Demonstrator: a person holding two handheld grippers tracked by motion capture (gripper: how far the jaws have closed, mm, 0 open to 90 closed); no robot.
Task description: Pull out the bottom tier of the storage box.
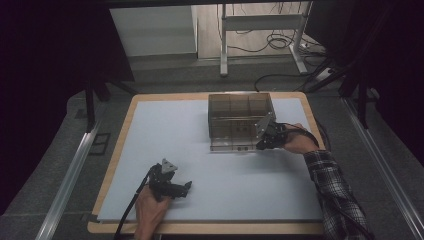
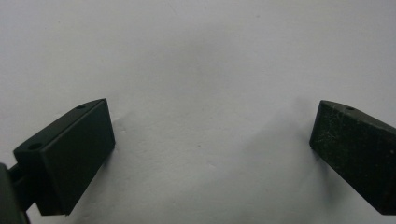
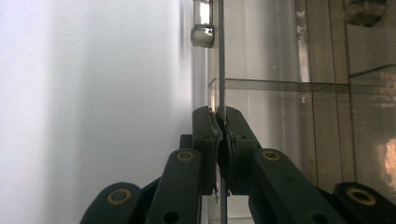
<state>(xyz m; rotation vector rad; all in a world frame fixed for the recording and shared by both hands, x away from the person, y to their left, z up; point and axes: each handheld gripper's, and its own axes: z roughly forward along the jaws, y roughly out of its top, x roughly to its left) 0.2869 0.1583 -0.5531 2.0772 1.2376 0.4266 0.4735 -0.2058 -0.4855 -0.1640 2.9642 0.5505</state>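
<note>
A smoky clear box (image 1: 240, 107) with several compartments stands on the pale mat (image 1: 165, 130) toward the back right. My right gripper (image 1: 261, 145) is at its front right corner. In the right gripper view the right gripper (image 3: 219, 119) is shut on the edge of a thin clear panel (image 3: 221, 70) of the box, and a small metal knob (image 3: 202, 29) sits farther along that panel. My left gripper (image 1: 186, 188) lies low near the mat's front, well left of the box. In the left gripper view the left gripper (image 2: 212, 140) is open, with bare mat between its jaws.
The mat covers a wooden table (image 1: 125, 120). Metal rails (image 1: 70, 175) run along both sides. Behind the table are a desk frame (image 1: 260, 22) and loose cables (image 1: 280, 42) on the floor. A person's plaid sleeve (image 1: 335, 190) reaches in from the right.
</note>
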